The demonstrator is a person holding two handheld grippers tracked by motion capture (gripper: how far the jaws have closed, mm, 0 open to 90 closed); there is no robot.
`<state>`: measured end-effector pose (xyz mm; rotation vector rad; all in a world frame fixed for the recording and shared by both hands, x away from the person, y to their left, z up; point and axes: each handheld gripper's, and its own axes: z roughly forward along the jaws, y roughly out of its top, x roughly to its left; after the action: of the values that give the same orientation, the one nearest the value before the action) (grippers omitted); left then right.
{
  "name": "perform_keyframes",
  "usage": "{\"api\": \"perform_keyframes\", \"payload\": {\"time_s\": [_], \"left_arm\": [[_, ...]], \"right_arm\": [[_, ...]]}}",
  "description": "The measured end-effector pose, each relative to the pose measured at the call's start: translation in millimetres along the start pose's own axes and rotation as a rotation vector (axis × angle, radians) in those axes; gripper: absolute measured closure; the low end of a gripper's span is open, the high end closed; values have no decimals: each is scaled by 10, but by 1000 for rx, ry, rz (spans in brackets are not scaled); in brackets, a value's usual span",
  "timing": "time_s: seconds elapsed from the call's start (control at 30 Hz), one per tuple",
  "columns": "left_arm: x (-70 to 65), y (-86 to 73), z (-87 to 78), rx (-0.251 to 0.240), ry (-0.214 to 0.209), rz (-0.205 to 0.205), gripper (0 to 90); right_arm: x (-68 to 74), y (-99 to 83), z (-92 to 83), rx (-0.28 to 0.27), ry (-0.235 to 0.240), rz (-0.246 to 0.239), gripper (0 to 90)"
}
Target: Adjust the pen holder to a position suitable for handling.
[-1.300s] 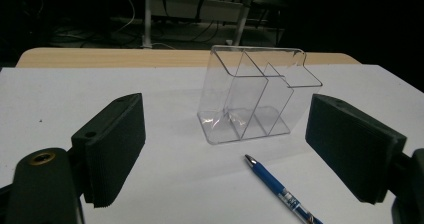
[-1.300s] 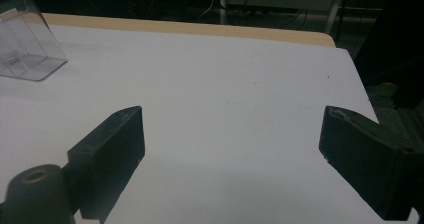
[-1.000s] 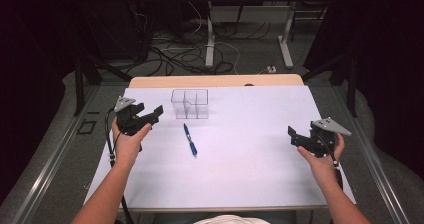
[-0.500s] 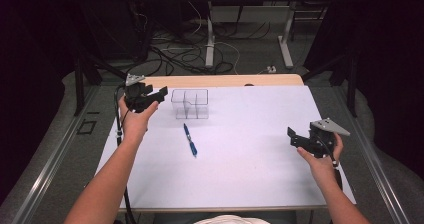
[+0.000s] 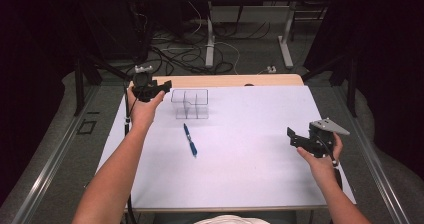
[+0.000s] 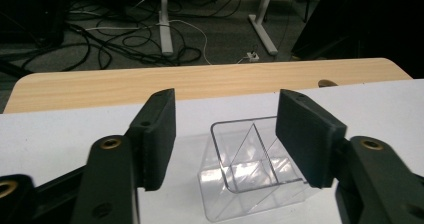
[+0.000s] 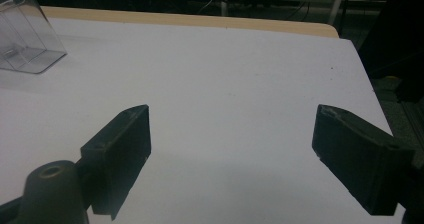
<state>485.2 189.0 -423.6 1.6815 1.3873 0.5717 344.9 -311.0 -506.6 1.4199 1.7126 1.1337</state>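
A clear plastic box (image 5: 190, 104) with inner dividers stands near the far edge of the white sheet (image 5: 250, 174). My left gripper (image 5: 167, 86) hovers just left of the box, pointing at it. Its jaws have just been closing and stand partly open; in the left gripper view (image 6: 227, 104) the box (image 6: 250, 184) lies beyond and below them, untouched. A blue pen (image 5: 190, 140) lies on the sheet in front of the box. My right gripper (image 5: 292, 136) rests at the right side of the sheet, jaws wide apart (image 7: 232, 149) over bare sheet.
A strip of bare wooden tabletop (image 5: 225, 80) runs behind the sheet. Beyond the table are floor cables and desk legs (image 5: 210, 39). In the right gripper view the clear box (image 7: 25, 34) sits at the far left.
My left hand has moved away from me and up, from beside the pen to the far left corner next to the box, and its jaws have narrowed. The right hand has stayed put.
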Motion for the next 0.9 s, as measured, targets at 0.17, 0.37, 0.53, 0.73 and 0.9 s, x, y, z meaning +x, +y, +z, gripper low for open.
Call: {"api": "perform_keyframes", "payload": {"time_s": [0.17, 0.37, 0.53, 0.73, 0.9], "left_arm": [[34, 31, 108, 4, -8, -13, 472], [111, 19, 273, 56, 20, 16, 651], [143, -26, 384, 88, 25, 27, 770], [163, -70, 506, 122, 1, 55, 870], [181, -129, 611, 172, -5, 67, 897]], "right_arm": [[-4, -4, 7, -1, 2, -12, 155], [-6, -12, 19, 10, 0, -5, 161], [-4, -18, 19, 22, -5, 2, 163], [-15, -23, 14, 43, -1, -2, 164], [-22, -40, 37, 52, 5, -5, 164]]}}
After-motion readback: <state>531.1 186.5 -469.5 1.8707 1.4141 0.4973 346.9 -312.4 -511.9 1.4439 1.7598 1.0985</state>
